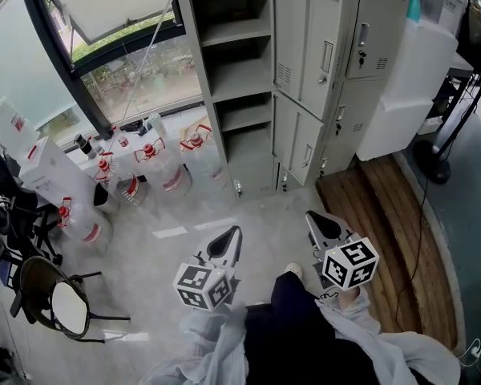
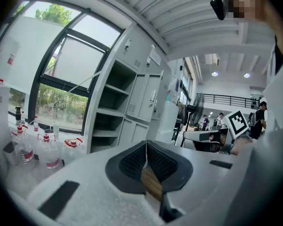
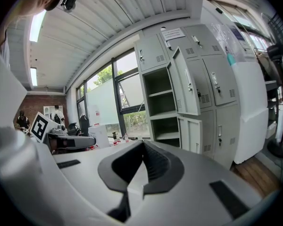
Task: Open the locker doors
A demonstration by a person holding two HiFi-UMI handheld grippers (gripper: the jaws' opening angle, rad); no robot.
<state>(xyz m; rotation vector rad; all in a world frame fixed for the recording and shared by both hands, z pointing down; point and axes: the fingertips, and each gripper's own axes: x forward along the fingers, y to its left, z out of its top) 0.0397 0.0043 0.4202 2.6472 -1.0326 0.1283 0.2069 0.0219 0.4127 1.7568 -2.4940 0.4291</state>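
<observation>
Low over grey floor, left tongs and right tongs side by side, both pressed together, pinching nothing, aimed near level at lockers. Two locker doors ajar, well ahead. Water jugs under window, chair nearer left. Legs hide floor beneath; locker tops cut off

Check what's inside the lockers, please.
The open left column shows only bare shelves, nothing stored on them. The closed doors to its right cover those compartments, so their contents cannot be seen.
</observation>
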